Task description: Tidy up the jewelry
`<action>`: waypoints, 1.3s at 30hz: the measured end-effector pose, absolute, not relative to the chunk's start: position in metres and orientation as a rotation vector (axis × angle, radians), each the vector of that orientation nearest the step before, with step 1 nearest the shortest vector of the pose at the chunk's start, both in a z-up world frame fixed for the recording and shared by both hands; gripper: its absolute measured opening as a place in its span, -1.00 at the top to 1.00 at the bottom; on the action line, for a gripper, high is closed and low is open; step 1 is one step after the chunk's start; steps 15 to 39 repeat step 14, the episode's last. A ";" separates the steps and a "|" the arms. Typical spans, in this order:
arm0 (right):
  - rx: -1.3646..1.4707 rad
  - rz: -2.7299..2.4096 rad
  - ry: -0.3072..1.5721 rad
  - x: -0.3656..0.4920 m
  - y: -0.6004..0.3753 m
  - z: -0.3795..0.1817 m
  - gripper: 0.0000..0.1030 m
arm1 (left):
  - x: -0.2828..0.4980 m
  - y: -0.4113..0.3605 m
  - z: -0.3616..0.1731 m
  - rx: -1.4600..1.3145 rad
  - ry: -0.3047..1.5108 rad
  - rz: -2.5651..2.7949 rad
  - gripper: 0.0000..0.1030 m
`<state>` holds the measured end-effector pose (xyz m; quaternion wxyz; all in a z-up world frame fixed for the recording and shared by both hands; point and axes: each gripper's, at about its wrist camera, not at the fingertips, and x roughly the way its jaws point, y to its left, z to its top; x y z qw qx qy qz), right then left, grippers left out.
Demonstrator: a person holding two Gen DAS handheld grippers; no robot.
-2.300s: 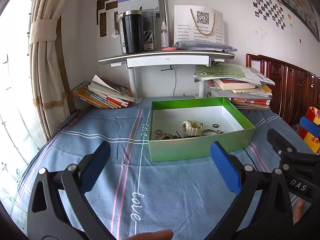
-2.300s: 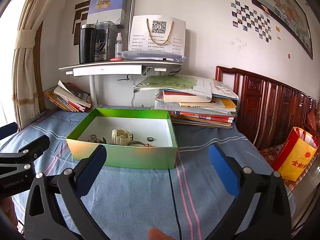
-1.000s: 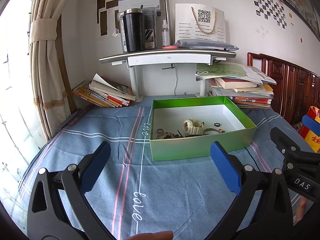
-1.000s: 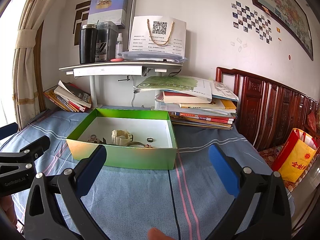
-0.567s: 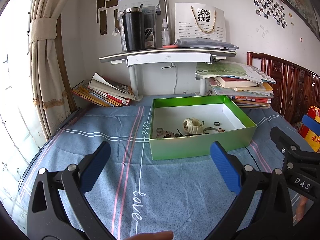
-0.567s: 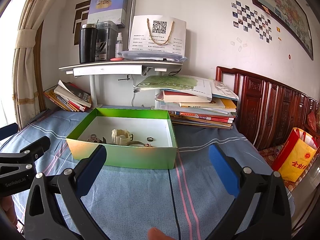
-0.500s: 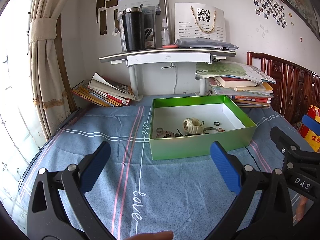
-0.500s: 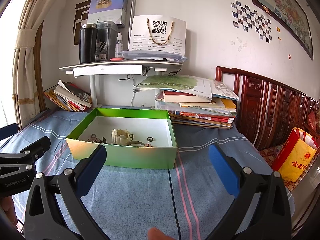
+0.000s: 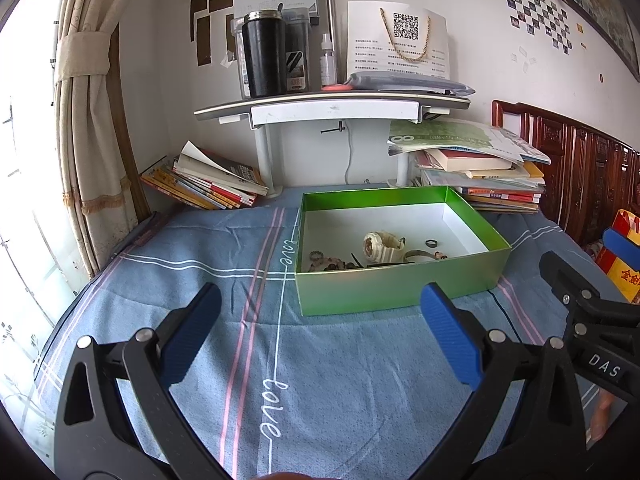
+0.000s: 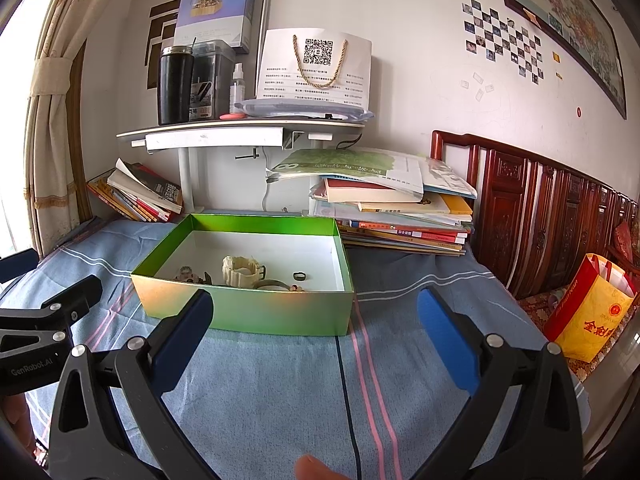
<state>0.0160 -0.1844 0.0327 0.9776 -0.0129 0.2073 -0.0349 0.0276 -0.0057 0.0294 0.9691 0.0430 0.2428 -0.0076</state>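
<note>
A green box [image 9: 400, 292] with a white floor stands on the blue striped cloth; it also shows in the right wrist view [image 10: 256, 312]. Inside lie a cream watch [image 9: 380, 245] [image 10: 242, 272], a dark ring [image 9: 431, 243] [image 10: 300, 276], a bead bracelet [image 9: 320, 258] [image 10: 185, 273] and a thin bangle [image 9: 418, 255]. My left gripper [image 9: 320, 336] is open and empty, held above the cloth in front of the box. My right gripper [image 10: 312, 336] is open and empty, in front of the box's right part.
A white shelf stand [image 9: 332, 106] with a black flask [image 9: 264, 54] stands behind the box. Leaning books [image 9: 204, 184] lie back left, a book stack [image 9: 480, 176] back right. A curtain [image 9: 88, 120] hangs left; a wooden headboard [image 10: 540, 208] and a red-yellow bag [image 10: 592, 312] are right.
Both grippers have stayed open and nearly still; the left view has shifted very slightly, so the box sits a touch further right. Nothing was picked up or put down.
</note>
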 end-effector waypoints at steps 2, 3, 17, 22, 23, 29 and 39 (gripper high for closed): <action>-0.026 -0.070 0.418 0.016 -0.185 0.033 -0.94 | 0.028 -0.006 0.030 0.087 0.491 -0.014 -0.92; -0.026 -0.070 0.419 0.016 -0.185 0.033 -0.94 | 0.028 -0.006 0.030 0.087 0.490 -0.014 -0.92; -0.009 -0.062 0.482 0.029 -0.198 0.018 -0.94 | 0.035 -0.004 0.024 0.077 0.539 -0.009 -0.92; -0.009 -0.062 0.482 0.029 -0.198 0.018 -0.94 | 0.035 -0.004 0.024 0.077 0.539 -0.009 -0.92; -0.009 -0.062 0.482 0.029 -0.198 0.018 -0.94 | 0.035 -0.004 0.024 0.077 0.539 -0.009 -0.92; -0.009 -0.062 0.482 0.029 -0.198 0.018 -0.94 | 0.035 -0.004 0.024 0.077 0.539 -0.009 -0.92; -0.009 -0.062 0.482 0.029 -0.198 0.018 -0.94 | 0.035 -0.004 0.024 0.077 0.539 -0.009 -0.92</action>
